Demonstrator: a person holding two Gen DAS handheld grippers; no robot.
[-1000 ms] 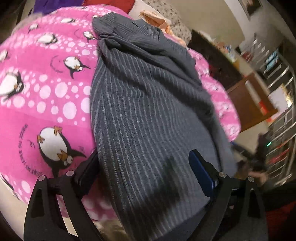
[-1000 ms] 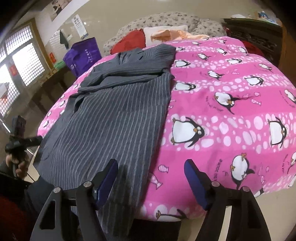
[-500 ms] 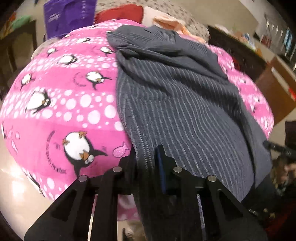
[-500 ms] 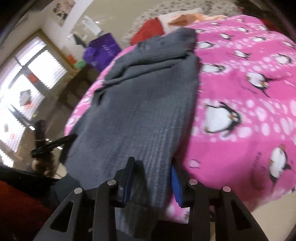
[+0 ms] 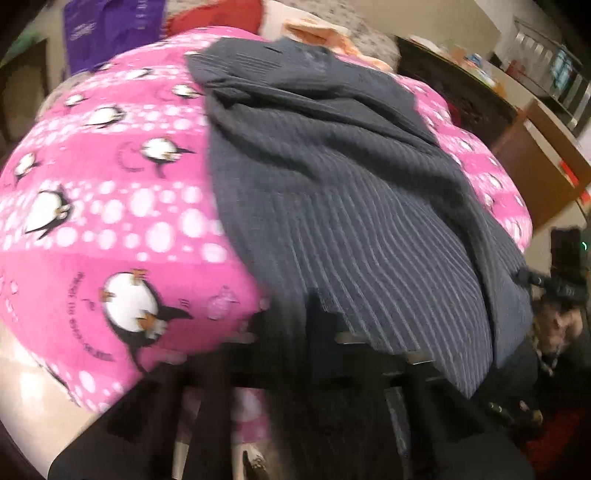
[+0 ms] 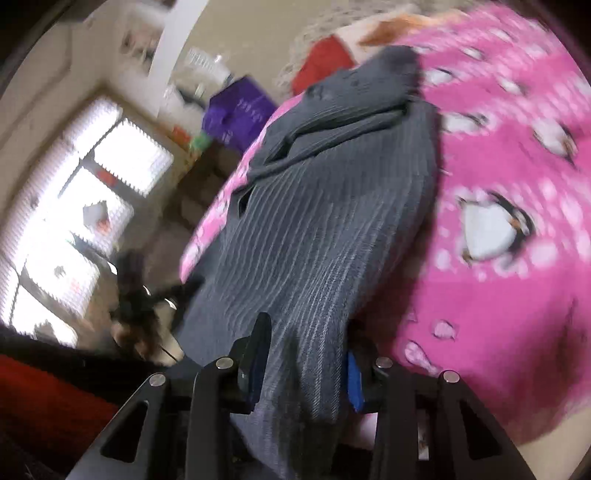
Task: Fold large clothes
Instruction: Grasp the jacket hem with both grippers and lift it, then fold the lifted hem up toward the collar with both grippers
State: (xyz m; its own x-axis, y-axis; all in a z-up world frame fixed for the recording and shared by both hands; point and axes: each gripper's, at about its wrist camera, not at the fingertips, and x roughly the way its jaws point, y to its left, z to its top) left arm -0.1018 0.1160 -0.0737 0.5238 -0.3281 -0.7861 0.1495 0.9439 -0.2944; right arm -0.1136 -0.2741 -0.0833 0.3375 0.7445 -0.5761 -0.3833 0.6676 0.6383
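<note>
Both tools pinch the striped garment [image 6: 314, 229] hem between their jaws.

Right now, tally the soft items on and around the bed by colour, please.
Dark grey: 1, the pinstriped garment, pinched at its near hem by the left gripper and the right gripper
Pink: 1, the penguin blanket
Red: 1, the cushion
Purple: 1, the bag
Orange: 1, the cloth
Total: 5
</note>
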